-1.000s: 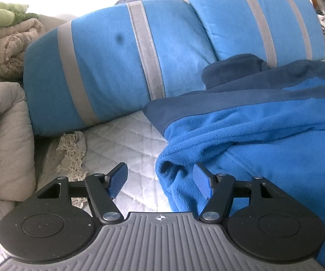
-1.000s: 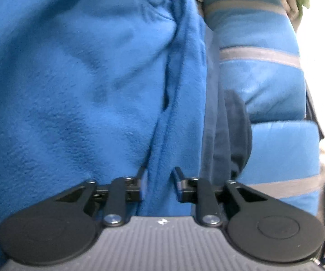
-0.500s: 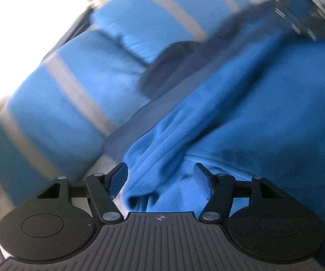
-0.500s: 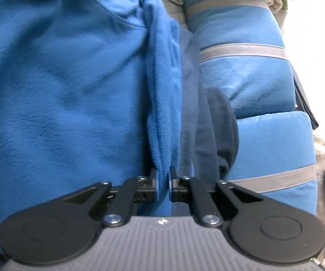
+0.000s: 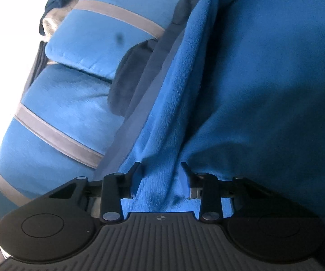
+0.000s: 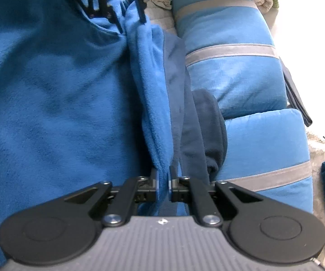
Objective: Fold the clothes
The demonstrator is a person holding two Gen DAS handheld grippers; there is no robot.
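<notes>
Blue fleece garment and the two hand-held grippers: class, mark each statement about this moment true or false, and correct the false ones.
1. The right hand-held gripper is shut on a fold of the blue fleece garment. True.
2. The left hand-held gripper is clamped tight on the fleece. False: its jaws stand open, with the fleece lying between them.
3. The striped cushions are blue with grey bands. True.
4. The fleece is red with white trim. False: it is blue with a darker navy edge.
5. The cushions lie on top of the fleece. False: they sit beside and behind it.
</notes>
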